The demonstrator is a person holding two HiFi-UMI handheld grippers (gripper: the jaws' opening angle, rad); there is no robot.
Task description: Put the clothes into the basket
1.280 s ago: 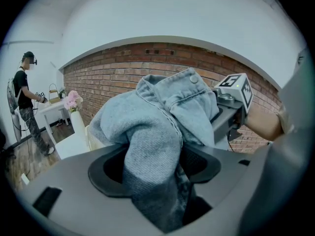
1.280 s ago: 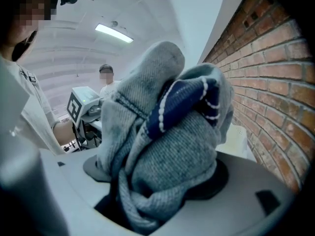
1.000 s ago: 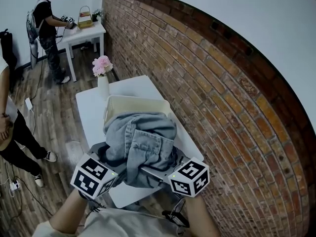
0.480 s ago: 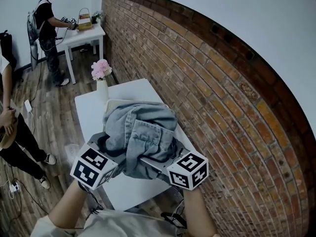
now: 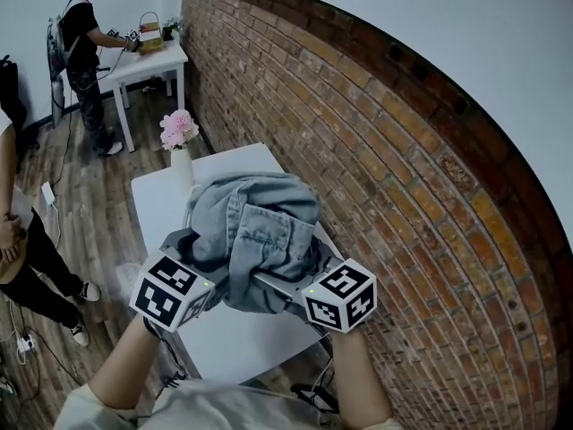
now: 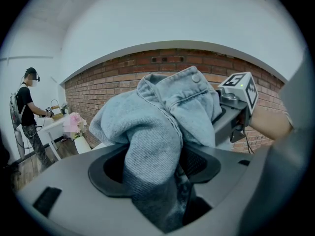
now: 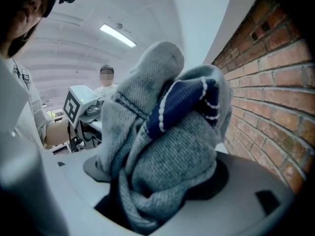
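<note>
A bundle of clothes, mostly pale blue denim [image 5: 255, 231], hangs above the white table [image 5: 228, 343], carried between both grippers. My left gripper [image 5: 195, 256] is shut on the denim [image 6: 157, 132], which bulges out over its jaws. My right gripper [image 5: 291, 280] is shut on a grey knit piece [image 7: 172, 146] with a navy, white-striped part [image 7: 182, 104] folded in. Each gripper's marker cube shows in the other's view: the right cube [image 6: 239, 88] and the left cube [image 7: 74, 105]. The bundle hides the basket.
A white vase of pink flowers [image 5: 178, 137] stands at the table's far left corner. The brick wall [image 5: 385, 177] runs close along the right. A person [image 5: 82, 43] works at another white table [image 5: 148, 61] far back; another person [image 5: 22, 249] stands at the left.
The bundle has risen and moved a little forward with both grippers. The white basket, seen beyond the clothes a second ago, is now covered by them.
</note>
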